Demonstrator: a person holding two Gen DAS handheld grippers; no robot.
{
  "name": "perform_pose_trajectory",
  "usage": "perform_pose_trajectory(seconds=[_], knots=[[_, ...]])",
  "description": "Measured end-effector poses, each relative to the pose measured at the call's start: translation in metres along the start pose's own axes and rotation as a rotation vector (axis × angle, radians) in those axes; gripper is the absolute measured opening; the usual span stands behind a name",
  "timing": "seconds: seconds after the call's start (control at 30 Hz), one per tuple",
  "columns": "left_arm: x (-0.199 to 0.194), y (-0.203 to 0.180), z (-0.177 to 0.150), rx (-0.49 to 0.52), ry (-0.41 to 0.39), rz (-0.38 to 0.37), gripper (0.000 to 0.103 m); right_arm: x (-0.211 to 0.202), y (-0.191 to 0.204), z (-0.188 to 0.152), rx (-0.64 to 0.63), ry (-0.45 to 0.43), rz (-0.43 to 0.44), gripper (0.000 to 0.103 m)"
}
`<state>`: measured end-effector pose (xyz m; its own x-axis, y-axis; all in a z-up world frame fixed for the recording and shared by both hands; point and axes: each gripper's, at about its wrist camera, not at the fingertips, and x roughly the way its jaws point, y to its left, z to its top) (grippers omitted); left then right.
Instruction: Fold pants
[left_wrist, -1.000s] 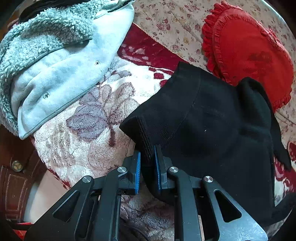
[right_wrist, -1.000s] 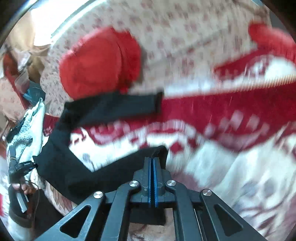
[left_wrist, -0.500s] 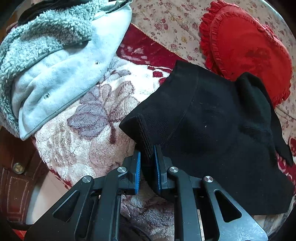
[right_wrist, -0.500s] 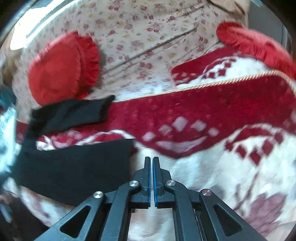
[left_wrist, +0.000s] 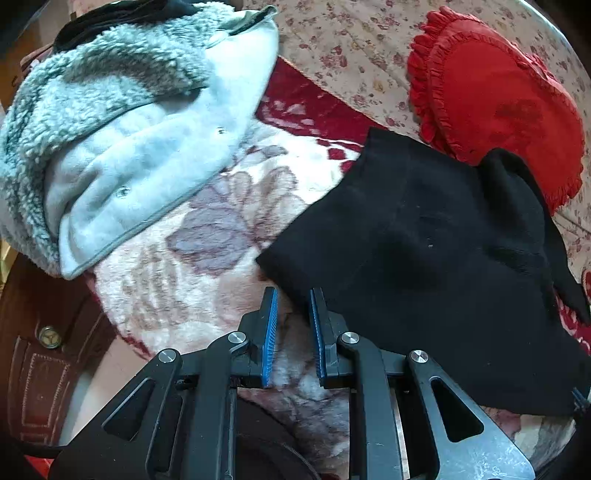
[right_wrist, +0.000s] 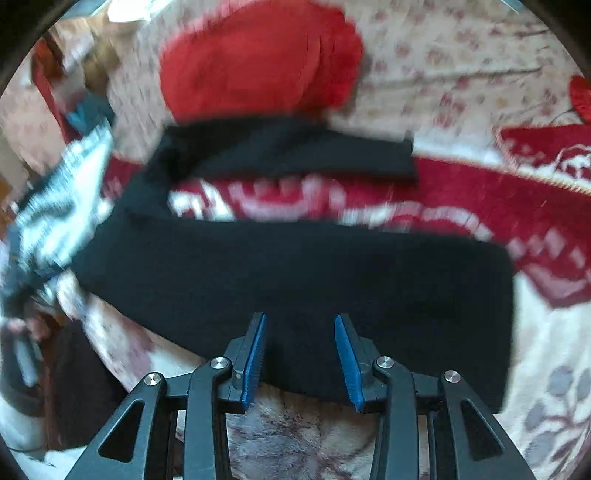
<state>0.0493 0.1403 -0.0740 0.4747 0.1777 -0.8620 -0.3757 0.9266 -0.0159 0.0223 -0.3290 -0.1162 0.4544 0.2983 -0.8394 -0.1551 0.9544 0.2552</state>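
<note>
With both pairs of jaws spread and empty, the black pants (right_wrist: 295, 295) lie crosswise just ahead, their near edge under my right gripper (right_wrist: 300, 354).

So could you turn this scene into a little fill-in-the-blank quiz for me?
1. The pants lying on the blanket are ____ in colour.
2. The left claw is ____, holding nothing.
3. The frilly cushion beyond the pants is ____.
4. The right claw hovers over the pants with its jaws ____.

Missing words: black; open; red; open
</note>
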Motion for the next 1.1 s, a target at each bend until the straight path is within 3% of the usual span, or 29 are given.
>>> perform_pose_trajectory(seconds=[0.1,0.23,0.5,0.73,0.97,1.0,1.1], knots=[[-0.008,0.009,0.003,-0.001,0.014,-0.021,0.015,-0.006,0.008,0.007,-0.029,-0.014,-0.009,0.036],[-0.023,0.008,0.009,0.030,-0.018,-0.033,0.020,-0.020,0.012,0.039,-0.013,-0.101,0.028,0.041],[-0.013,-0.030,0.029,0.085,-0.005,-0.083,0.020,0.014,0.059,0.128,-0.214,-0.141,0.015,0.047],[0.021,-0.073,0.051,0.151,0.038,-0.089,0.020,0.063,0.101,0.197,-0.450,-0.131,0.041,0.048],[0.062,-0.092,0.074,0.170,0.066,-0.047,0.020,0.126,0.114,0.237,-0.568,0.007,0.104,0.049],[0.063,-0.093,0.073,0.175,0.045,-0.038,0.022,0.135,0.113,0.240,-0.560,0.036,0.116,0.047],[0.063,-0.094,0.072,0.185,0.013,-0.005,0.032,0.144,0.108,0.241,-0.537,0.035,0.136,0.014]])
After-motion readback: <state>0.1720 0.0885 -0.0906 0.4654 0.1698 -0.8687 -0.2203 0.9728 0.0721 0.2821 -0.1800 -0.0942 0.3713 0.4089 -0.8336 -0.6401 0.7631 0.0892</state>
